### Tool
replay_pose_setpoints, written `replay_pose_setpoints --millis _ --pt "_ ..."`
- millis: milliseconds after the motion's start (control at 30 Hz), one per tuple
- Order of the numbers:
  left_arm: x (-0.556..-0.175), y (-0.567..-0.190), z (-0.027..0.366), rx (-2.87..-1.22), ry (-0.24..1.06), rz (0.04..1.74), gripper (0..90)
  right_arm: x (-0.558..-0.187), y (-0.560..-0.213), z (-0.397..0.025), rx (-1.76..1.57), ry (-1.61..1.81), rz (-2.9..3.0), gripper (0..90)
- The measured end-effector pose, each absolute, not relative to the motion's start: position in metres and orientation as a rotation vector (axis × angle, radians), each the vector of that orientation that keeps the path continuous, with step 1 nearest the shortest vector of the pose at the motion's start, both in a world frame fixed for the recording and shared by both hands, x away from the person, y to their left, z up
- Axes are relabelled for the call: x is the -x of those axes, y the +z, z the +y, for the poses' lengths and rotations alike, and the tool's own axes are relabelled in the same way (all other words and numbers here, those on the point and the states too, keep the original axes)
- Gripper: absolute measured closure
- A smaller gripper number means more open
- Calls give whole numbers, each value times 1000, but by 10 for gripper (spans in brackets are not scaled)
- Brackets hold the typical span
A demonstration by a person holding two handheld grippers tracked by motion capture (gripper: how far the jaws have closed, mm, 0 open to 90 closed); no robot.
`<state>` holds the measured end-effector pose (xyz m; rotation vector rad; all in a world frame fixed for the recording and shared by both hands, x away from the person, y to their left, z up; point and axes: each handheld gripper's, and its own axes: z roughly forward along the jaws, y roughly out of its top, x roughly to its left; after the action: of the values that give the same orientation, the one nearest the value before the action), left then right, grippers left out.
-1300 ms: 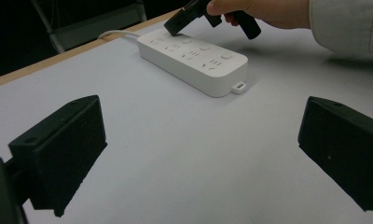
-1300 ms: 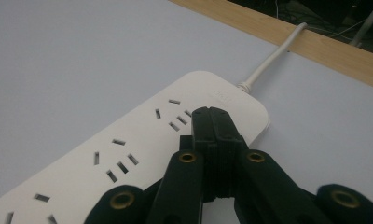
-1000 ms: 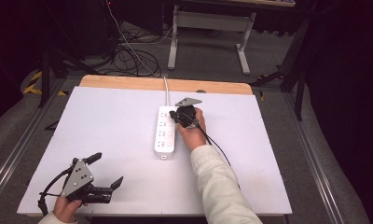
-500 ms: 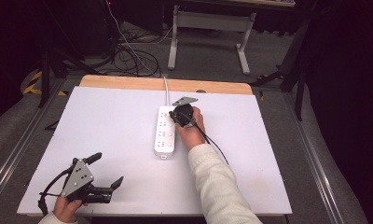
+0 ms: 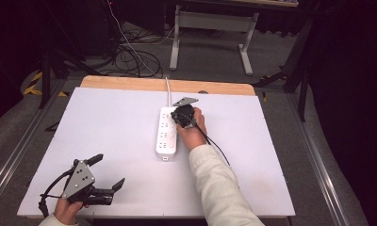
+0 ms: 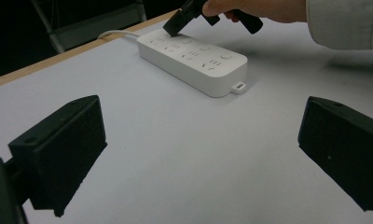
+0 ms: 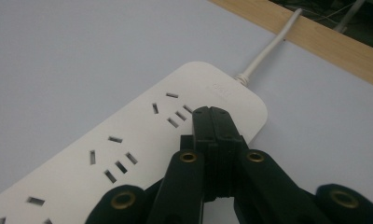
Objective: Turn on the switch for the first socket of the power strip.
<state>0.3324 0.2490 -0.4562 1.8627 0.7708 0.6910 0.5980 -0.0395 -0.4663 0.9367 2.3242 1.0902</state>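
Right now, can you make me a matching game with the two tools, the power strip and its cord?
Things:
1. left tool
2. right tool
3. power strip
4. cord

Descriptions:
A. jaws shut, tip over the strip's far end
B. runs off the table's far edge
C. jaws wide apart, near the front edge
D. white, flat in the middle of the table

Pairs: 1-C, 2-A, 3-D, 4-B

The left gripper's [image 6: 198,158] spread fingers [image 6: 58,154] frame a white power strip [image 6: 194,60] touched by the right gripper [image 6: 177,22].
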Motion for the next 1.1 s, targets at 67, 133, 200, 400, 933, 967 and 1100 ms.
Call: replay_pose_setpoints --millis 67,133,200,400,933,967,1100 --pt "-333 -456 249 -1865 695 768 15 -598 -466 -40 -937 1091 2325 900" --pt "-333 -456 249 -1867 690 769 15 -599 -467 -39 -944 1093 2323 900" --pt "-333 -456 249 -1867 692 766 15 -599 -467 -38 -946 1088 2319 900" --pt "-333 -456 250 -1866 697 768 15 -599 -465 -38 -891 1066 2336 900" --pt "-333 -456 250 -1861 684 778 14 -582 -425 -51 -858 1196 2316 900" --pt "-333 -456 250 -1861 684 778 15 -582 -425 -51 -858 1196 2316 900" --pt "-335 -456 251 -1865 687 780 15 -576 -415 -55 -847 1213 2307 900"
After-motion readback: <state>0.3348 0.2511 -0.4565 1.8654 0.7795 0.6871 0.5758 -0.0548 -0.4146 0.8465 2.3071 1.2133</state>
